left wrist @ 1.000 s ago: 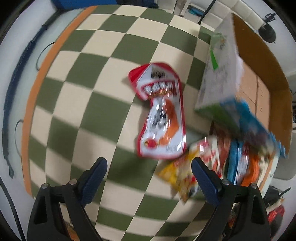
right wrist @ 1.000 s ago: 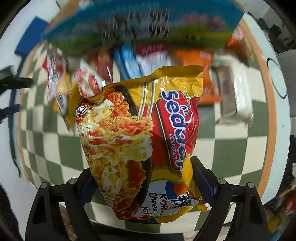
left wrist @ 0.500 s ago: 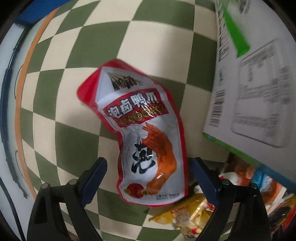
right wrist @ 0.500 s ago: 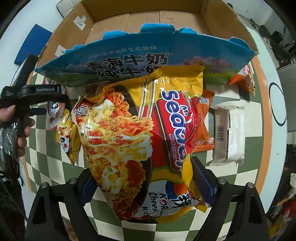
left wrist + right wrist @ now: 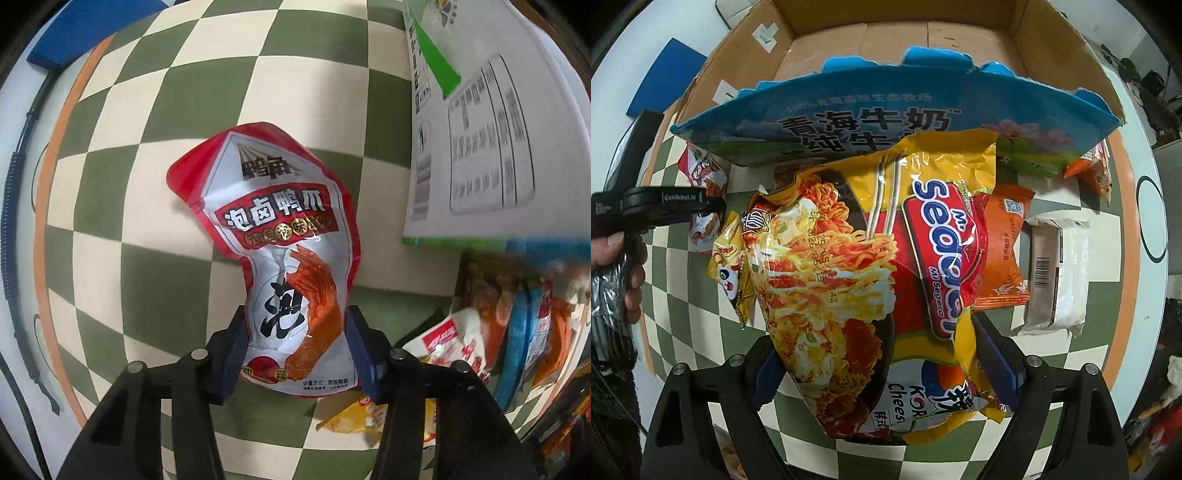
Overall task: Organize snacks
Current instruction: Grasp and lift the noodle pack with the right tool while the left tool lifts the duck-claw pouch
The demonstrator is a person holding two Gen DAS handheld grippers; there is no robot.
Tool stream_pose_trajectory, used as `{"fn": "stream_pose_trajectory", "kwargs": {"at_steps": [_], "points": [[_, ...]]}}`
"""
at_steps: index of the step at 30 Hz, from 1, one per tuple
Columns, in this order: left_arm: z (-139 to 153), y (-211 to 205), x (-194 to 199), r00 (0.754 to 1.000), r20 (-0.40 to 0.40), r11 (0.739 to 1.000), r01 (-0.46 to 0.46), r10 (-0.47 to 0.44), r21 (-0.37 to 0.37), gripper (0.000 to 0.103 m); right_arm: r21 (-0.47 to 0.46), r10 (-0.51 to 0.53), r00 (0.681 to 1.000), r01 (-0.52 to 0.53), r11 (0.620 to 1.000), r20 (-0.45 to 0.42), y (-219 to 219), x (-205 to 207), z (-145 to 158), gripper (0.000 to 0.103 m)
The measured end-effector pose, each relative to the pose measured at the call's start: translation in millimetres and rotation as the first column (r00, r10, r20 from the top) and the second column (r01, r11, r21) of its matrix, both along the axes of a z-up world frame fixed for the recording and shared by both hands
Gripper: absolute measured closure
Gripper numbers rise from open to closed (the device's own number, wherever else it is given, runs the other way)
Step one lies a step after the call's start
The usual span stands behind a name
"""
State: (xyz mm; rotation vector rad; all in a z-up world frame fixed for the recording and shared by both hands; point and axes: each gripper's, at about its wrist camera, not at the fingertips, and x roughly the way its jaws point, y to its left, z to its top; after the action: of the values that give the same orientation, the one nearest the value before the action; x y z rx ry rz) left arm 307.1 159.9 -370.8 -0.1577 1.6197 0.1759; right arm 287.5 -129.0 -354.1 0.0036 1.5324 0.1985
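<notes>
left hand-held gripper (image 5: 295, 347) just closed on upright duck-claw pouch (image 5: 284, 251)

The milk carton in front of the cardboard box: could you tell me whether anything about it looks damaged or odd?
Yes. The milk carton has a ragged, torn-looking blue top edge, jagged rather than cleanly cut. It stands between the open cardboard box and the loose snack packets on the checked cloth. Nothing looks spilled around it.

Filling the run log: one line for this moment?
left gripper: just closed on duck-feet pouch | right gripper: holding noodle packet
</notes>
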Motion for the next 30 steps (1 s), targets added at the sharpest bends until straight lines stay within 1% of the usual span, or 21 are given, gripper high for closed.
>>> {"fn": "stream_pose_trajectory", "kwargs": {"at_steps": [7,10,13,15,18,22,25,26,28,30], "points": [[8,8,-43,1.0,0.002,1.0,-0.023,0.023,-0.001,0.059,0.004,0.012,1.0,-0.012,1.0,0.006,-1,-1,2,0.011],[10,16,-55,0.999,-0.001,0.999,-0.045,0.045,-0.01,0.06,0.005,0.017,1.0,-0.017,1.0,0.003,-1,-2,1,0.011],[17,26,-79,0.997,0.006,0.996,-0.081,0.081,-0.033,0.061,0.007,0.021,1.0,-0.021,1.0,0.003,-1,-3,2,0.011],[28,32,-92,0.995,0.025,0.994,-0.097,0.098,-0.042,0.061,0.009,0.023,1.0,-0.023,1.0,0.004,-2,-4,3,0.011],[47,37,-120,0.995,0.051,0.995,-0.088,0.091,-0.047,0.061,0.012,0.021,1.0,-0.021,1.0,0.004,-2,-4,2,0.011],[70,31,-140,0.994,0.075,0.995,-0.079,0.084,-0.061,0.061,0.014,0.022,1.0,-0.022,1.0,0.008,-2,-4,5,0.011],[96,21,-159,0.993,0.106,0.997,-0.044,0.05,-0.062,0.061,0.022,0.021,1.0,-0.021,1.0,0.016,-2,-4,10,0.011],[106,25,-155,0.993,0.115,0.997,-0.033,0.04,-0.063,0.061,0.026,0.019,1.0,-0.02,0.999,0.019,-4,-5,13,0.011],[127,13,-170,0.989,0.147,0.998,0.006,0.003,-0.062,0.061,0.038,0.016,1.0,-0.017,0.999,0.025,-6,-6,20,0.011],[150,3,-175,0.984,0.177,0.997,0.038,-0.026,-0.065,0.061,0.047,0.013,0.999,-0.014,0.999,0.036,-7,-7,29,0.011]]}}
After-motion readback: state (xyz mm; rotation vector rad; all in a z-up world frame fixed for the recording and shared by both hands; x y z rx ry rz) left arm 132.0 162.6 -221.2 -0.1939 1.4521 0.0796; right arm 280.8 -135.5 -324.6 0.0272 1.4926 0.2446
